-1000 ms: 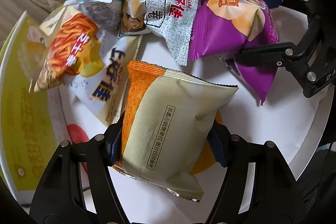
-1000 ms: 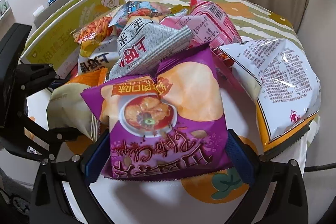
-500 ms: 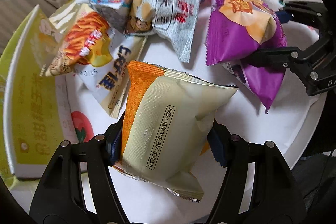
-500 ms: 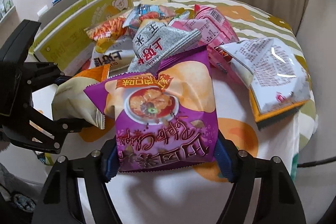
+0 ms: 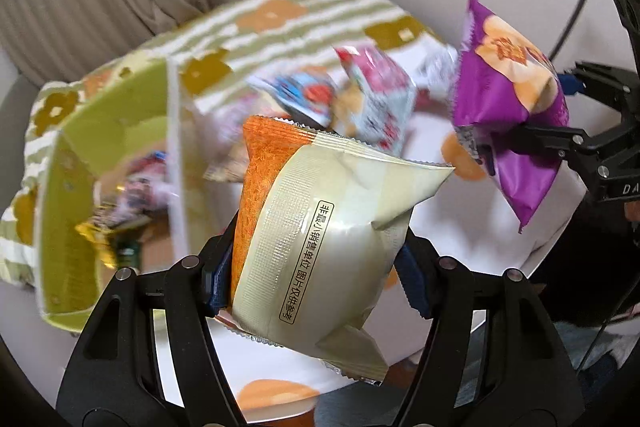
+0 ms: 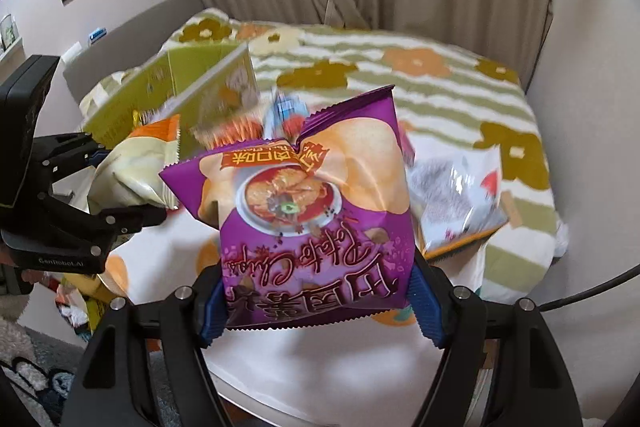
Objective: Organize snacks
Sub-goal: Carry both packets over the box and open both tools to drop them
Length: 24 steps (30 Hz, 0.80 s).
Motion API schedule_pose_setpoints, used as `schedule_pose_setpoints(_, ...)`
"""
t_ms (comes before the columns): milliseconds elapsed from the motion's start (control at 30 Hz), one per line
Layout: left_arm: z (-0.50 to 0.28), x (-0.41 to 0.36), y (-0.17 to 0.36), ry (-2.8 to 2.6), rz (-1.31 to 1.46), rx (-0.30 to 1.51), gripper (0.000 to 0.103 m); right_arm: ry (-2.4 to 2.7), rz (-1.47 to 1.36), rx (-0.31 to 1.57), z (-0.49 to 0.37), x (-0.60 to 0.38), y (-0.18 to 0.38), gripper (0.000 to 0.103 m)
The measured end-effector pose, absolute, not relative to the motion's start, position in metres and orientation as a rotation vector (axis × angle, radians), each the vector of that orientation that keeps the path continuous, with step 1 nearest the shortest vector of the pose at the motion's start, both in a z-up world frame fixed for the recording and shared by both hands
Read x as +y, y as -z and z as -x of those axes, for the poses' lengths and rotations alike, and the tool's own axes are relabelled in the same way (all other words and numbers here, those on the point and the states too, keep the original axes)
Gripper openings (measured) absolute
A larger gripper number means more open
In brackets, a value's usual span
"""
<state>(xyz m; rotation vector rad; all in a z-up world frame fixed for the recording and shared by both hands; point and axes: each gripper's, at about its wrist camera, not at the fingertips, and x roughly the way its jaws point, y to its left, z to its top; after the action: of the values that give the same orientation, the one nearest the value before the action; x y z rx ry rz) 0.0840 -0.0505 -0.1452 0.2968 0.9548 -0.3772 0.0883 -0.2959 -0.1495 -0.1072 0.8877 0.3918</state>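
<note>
My left gripper (image 5: pixel 316 283) is shut on a cream and orange snack bag (image 5: pixel 320 227) and holds it above the table. My right gripper (image 6: pixel 320 307) is shut on a purple potato chip bag (image 6: pixel 312 211), also lifted. The purple bag (image 5: pixel 508 107) and right gripper (image 5: pixel 552 135) show at the right of the left wrist view. The cream bag (image 6: pixel 132 171) and left gripper (image 6: pixel 116 187) show at the left of the right wrist view. A green open box (image 5: pixel 72 211) with snacks inside stands at the left.
Several snack bags (image 5: pixel 360 107) lie blurred in the middle of the round table (image 5: pixel 460 227). A large white chip bag (image 6: pixel 460 203) lies at the right. The flowered cloth (image 6: pixel 440 75) covers the far side. Curtains hang behind.
Both grippers have lifted their bags up and away from the pile. The views have tilted up, and the green box's open inside has come into sight.
</note>
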Motion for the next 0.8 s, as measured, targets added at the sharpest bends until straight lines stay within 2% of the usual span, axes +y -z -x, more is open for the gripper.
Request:
schedule_pose_setpoints(233,-0.126,0.014,0.094,0.295,-0.255,0.861,0.064,-0.389,0.093,0.805,-0.098,-0.244,0.094,0.071)
schedule_pose_setpoints(433,-0.157,0.087,0.067,0.219,-0.229,0.826,0.064,-0.427,0.054,0.814,-0.130,-0.178,0.076,0.071)
schedule_pose_setpoints(633,-0.198,0.152,0.067,0.180,-0.193,0.845,0.064,-0.427,0.015,0.838,-0.163,-0.111,0.077,0.071)
schedule_pose_setpoints(800,-0.239,0.183,0.088,0.182,-0.194,0.885,0.064,-0.381,-0.036,0.856,-0.184,-0.072,0.085,0.071)
